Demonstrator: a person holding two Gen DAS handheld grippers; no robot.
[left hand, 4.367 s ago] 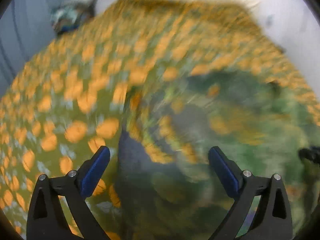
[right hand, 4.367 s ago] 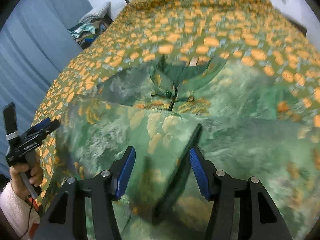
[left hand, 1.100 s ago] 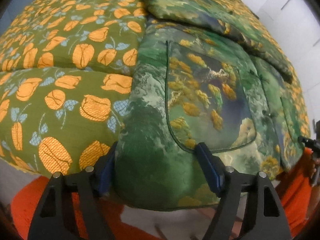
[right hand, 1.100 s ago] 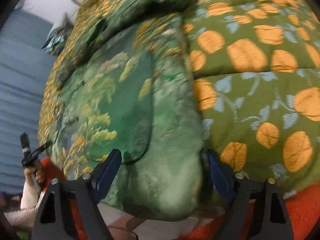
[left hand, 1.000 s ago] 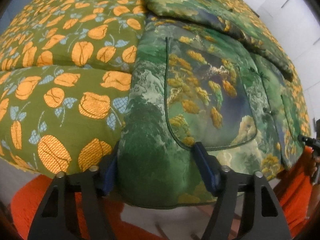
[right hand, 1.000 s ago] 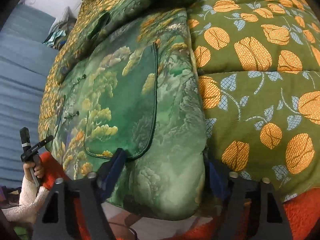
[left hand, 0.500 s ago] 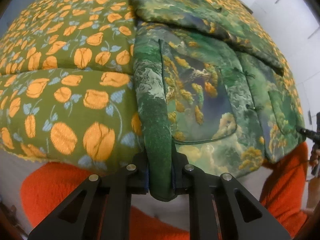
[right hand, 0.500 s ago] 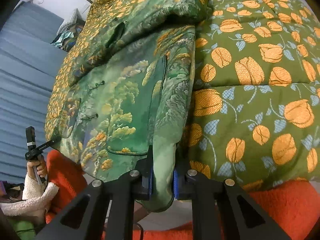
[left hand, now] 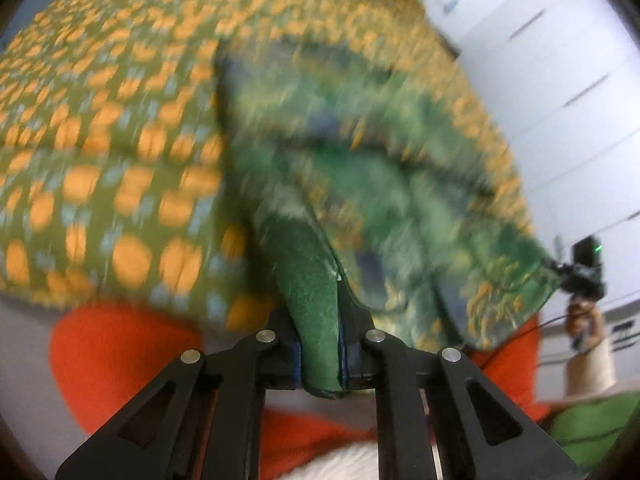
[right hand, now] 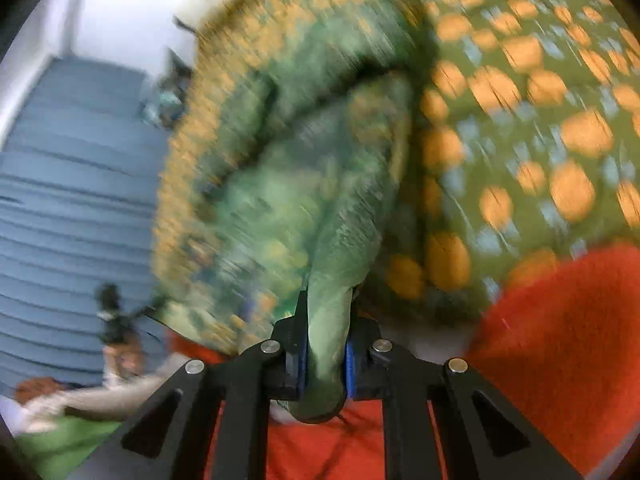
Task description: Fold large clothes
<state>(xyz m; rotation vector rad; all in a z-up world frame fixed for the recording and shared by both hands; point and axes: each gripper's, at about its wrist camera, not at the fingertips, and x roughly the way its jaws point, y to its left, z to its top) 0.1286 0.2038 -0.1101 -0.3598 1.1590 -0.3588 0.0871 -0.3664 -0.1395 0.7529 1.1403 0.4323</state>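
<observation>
Left gripper [left hand: 320,354]: clamped on a hem corner of the green jacket [left hand: 360,168]
Right gripper [right hand: 324,360]: clamped on the opposite hem corner
Jacket: hem raised off the bed — the rest lies on the orange-flowered quilt [left hand: 100,140]

**Green brocade jacket, hem corners lifted off the bedspread**

The jacket [left hand: 384,168] is a padded garment of green patterned fabric with yellow-gold motifs and darker patches. Most of it lies spread across the olive bedspread [left hand: 100,152] with orange flowers. Its near edge is raised clear of the bedspread at two bunched corners, the cloth between them hanging over the bedspread's near edge. Motion blur hides finer detail.
</observation>
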